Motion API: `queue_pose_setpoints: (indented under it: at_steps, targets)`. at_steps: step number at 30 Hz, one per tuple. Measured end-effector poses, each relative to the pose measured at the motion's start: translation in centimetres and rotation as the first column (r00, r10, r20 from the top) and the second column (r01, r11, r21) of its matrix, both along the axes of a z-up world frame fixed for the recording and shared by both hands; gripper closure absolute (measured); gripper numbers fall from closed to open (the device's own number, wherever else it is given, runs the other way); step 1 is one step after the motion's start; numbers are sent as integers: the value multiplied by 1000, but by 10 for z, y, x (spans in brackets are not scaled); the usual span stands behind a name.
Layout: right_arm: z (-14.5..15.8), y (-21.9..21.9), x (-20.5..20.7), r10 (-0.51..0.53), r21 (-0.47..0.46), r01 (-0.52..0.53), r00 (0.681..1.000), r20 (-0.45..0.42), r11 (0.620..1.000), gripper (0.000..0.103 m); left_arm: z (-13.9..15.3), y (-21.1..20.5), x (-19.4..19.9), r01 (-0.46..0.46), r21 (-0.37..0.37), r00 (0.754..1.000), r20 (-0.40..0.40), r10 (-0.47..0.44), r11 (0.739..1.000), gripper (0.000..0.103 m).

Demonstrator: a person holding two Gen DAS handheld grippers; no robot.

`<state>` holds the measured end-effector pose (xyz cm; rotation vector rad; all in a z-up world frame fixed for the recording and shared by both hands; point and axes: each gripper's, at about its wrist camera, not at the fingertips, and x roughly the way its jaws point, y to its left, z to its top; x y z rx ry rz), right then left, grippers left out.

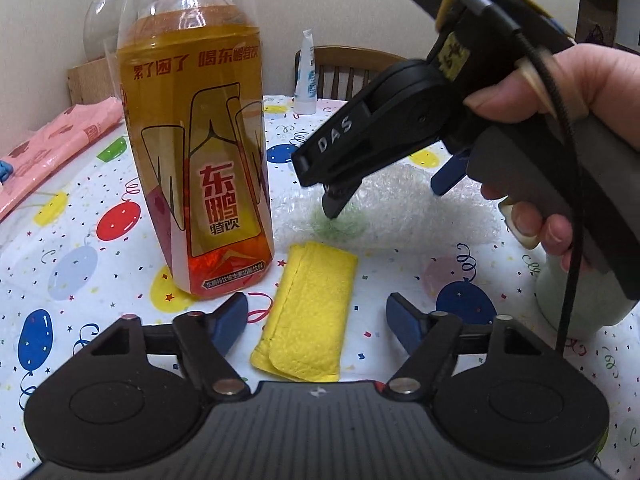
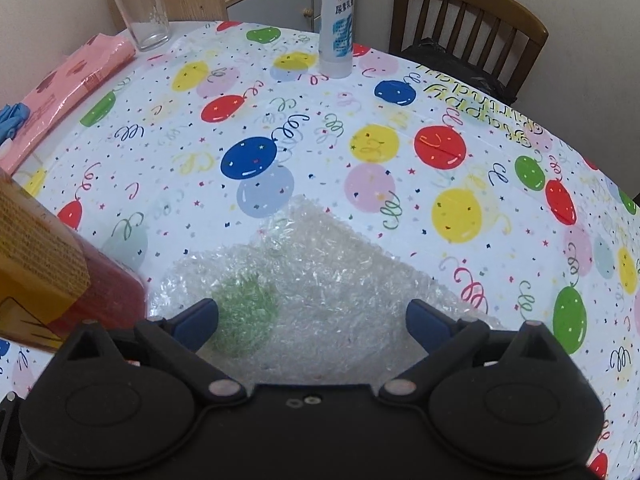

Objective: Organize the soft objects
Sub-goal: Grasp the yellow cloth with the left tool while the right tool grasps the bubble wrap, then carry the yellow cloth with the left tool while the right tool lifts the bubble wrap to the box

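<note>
Just crinkly clear bubble wrap (image 2: 320, 276), folded yellow cloth (image 1: 310, 316).

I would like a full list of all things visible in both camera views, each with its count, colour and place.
yellow cloth: one, yellow, folded, on the table between the left tool's fingers.
bubble wrap: one sheet, clear, flat on the table ahead of the right tool.
drink bottle: one, amber liquid with a red base, upright left of the cloth.
glass: one, clear, far left of the table.
tube: one, white and blue, standing at the far edge.
pink bag: one, pink, left table edge.
chair: one, brown wood, behind the table.
tablecloth: one, white with coloured balloons.
left tool: one, black with blue fingertips, open.
right tool: one, black with blue fingertips, open.
right hand: one, holding the right tool's grip.
</note>
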<state>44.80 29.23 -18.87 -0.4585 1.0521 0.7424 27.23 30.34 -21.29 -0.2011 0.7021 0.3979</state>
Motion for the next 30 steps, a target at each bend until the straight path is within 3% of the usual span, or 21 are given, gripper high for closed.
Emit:
queue_pose_setpoints:
  at_steps: [5,9,11,14,16,18,30]
  targets:
    - [-2,2,-5,-3,-15,4,1000,23,1000,14,0,-2,1,-5,16,1000,2,5,1000,45]
    - [0,2,-8,-4,-13,5,999,35,1000,26,0,-2,2,-19,22,1000,3,19,1000,56]
    - [1,1,-9,-6,-8,7,999,42,1000,36,1,0,1,-24,20,1000,5,24,1000,60]
    - [5,-1,-11,-6,-14,6,999,51,1000,60,1,1,-2,-22,15,1000,8,22,1000,61]
    - [8,-3,-12,1,-23,0,998,55,1000,82,1,2,-2,-25,18,1000,8,25,1000,61]
    - [12,-6,-13,5,-15,-4,999,50,1000,91,1,1,-2,-28,21,1000,6,28,999,62]
    - [71,-39,-25,-26,108,17,997,77,994,94,13,-7,-11,-25,6,999,22,25,1000,63]
